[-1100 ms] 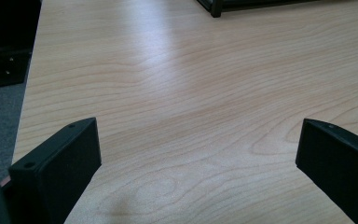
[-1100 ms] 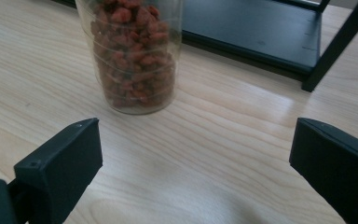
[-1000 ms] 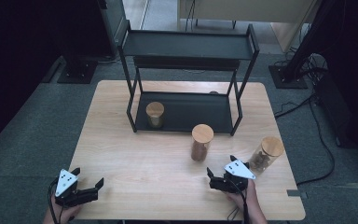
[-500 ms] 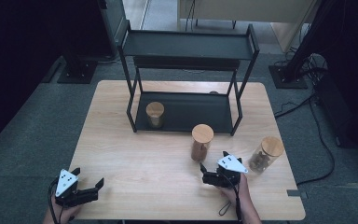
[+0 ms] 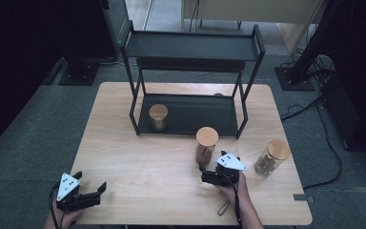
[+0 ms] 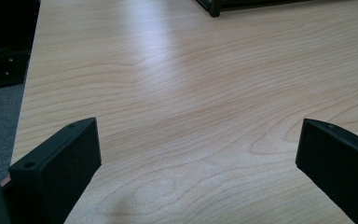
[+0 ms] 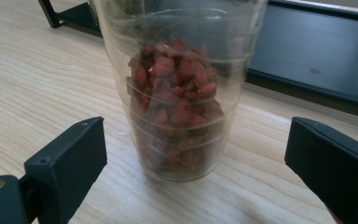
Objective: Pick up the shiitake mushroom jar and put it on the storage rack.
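High view: three clear jars with round wooden lids stand around a black two-tier metal rack (image 5: 190, 45) on a light wooden table (image 5: 138, 157). One jar (image 5: 158, 117) sits on the rack's lower shelf, toward its left end; its contents look dark and greenish, though it is too small here to be sure. A second jar (image 5: 206, 145) stands upright on the table just in front of the rack's right front leg. A third jar (image 5: 271, 158) stands well to the right near the table's edge, holding something brownish.

In the right gripper view the middle jar (image 7: 177, 88) is close and centred: a ribbed, transparent wall about half full of small red-brown dried pieces, heaped against one side. It stands on the bare wood with the rack's dark lower shelf (image 7: 317, 56) behind it.

The right gripper (image 5: 209, 171) lies low over the table just in front of that jar, held in a hand (image 5: 233, 188) that enters from the bottom edge. Its jaws are spread wide, one on each side of the jar's base and clear of the glass; they hold nothing. In its own view the right gripper (image 7: 193, 154) shows wood between each jaw and the jar.

The left gripper (image 5: 93, 191) rests at the table's near left corner, apart from every jar. Its jaws are also spread wide, and in the left gripper view the left gripper (image 6: 196, 149) has only bare wood grain between them, with a foot of the rack (image 6: 214, 8) at the top edge.
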Demonstrator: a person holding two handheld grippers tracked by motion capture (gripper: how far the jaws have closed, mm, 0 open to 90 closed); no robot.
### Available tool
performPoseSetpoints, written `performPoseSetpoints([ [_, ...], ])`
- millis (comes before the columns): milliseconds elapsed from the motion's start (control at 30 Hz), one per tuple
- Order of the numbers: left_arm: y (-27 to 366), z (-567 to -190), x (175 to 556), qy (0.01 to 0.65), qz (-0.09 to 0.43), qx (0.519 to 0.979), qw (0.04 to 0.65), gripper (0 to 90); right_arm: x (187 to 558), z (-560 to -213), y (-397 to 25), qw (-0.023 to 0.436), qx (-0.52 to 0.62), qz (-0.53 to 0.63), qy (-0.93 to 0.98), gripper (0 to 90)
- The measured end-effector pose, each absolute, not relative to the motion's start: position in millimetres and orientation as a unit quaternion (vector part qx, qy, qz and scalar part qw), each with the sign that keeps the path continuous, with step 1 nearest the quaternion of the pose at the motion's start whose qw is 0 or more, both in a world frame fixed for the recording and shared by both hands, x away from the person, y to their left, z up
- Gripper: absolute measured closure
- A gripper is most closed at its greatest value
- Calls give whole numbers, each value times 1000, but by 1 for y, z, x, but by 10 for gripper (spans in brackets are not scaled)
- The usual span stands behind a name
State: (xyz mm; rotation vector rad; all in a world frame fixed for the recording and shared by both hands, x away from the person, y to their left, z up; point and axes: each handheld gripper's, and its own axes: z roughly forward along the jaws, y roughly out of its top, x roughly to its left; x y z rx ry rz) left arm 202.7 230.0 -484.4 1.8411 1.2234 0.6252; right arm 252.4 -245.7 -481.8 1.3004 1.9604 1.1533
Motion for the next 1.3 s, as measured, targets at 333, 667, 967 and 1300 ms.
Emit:
performPoseSetpoints([
  [333,230,-484,203,485,247,731,410,1,260,-482,-236,254,476,427,725,77],
  [667,230,-484,203,485,248,732,410,1,267,-482,-231,255,492,434,711,154],
  [967,230,-484,203,484,248,732,409,1,272,-483,-228,260,498,422,711,194],
  [1300,230,-484,203,484,248,733,409,1,275,-483,-223,265,494,421,713,246],
])
